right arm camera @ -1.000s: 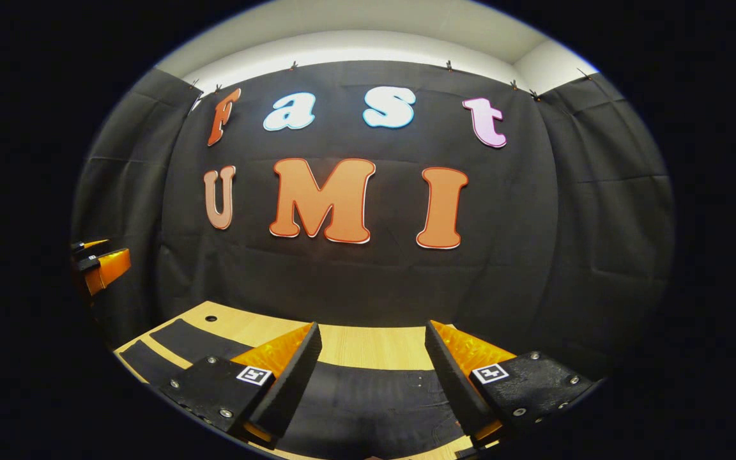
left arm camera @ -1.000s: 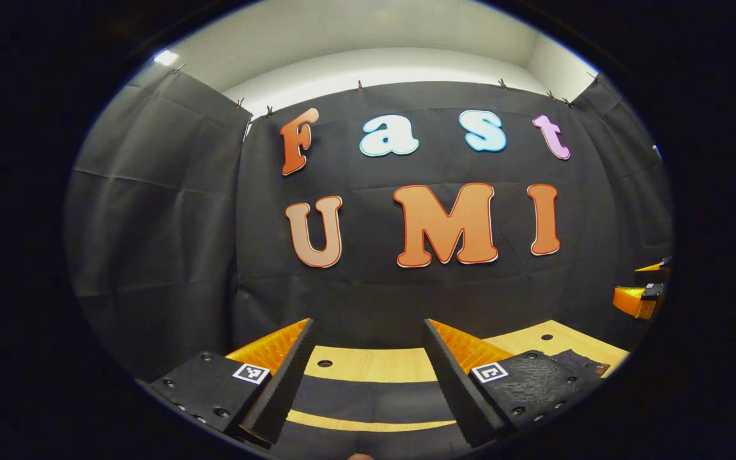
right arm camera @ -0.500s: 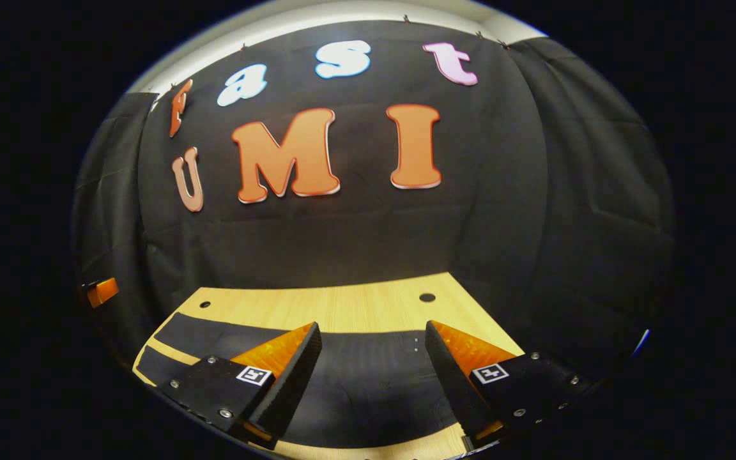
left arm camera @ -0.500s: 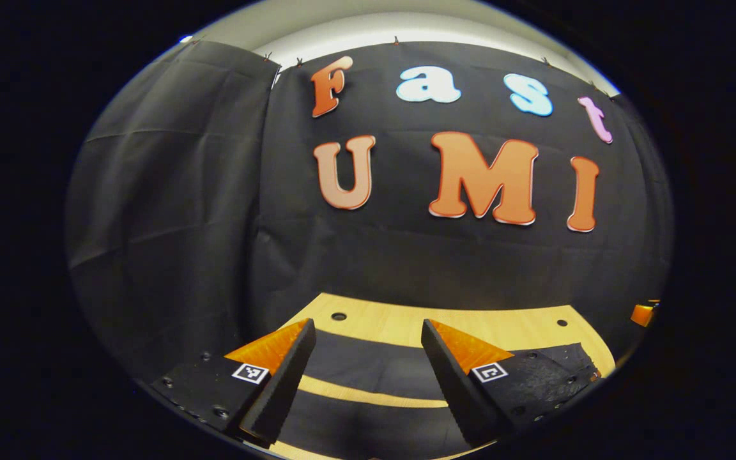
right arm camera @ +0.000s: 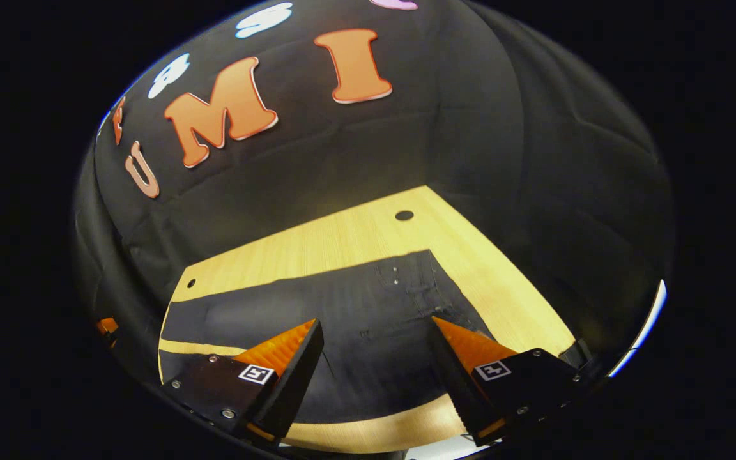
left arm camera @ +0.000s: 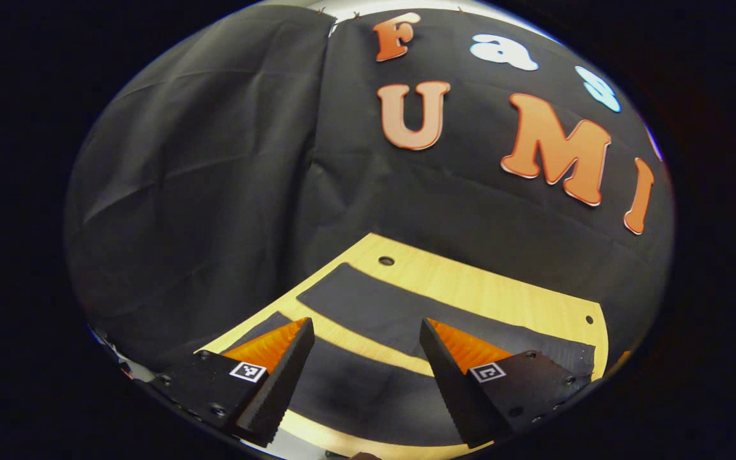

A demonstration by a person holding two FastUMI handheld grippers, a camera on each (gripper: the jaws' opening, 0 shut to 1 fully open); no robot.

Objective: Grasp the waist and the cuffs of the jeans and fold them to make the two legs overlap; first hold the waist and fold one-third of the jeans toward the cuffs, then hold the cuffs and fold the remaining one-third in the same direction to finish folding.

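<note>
- The jeans [left arm camera: 368, 310] lie spread flat on the light wooden desk [left arm camera: 502, 291], dark against the pale wood, their two legs side by side with a thin strip of desk showing between them.
- In the left gripper view, the left gripper [left arm camera: 365, 374] hangs above the leg end of the jeans, its fingers [left arm camera: 278, 377] spread wide apart and holding nothing; dark cloth and that strip of bare wood show in the gap between them.
- In the right gripper view, the right gripper [right arm camera: 377, 377] hovers over the wider upper part of the jeans [right arm camera: 342, 319], where seams and small rivets can be made out near the garment's edge. Its fingers [right arm camera: 291, 377] are likewise parted and grip nothing.
- Whether either gripper's fingertips touch the cloth, I cannot tell.
- The desk [right arm camera: 342, 239] has small round holes near its far corners, and the black cloth wall [left arm camera: 214, 160] rises close behind it.
</note>
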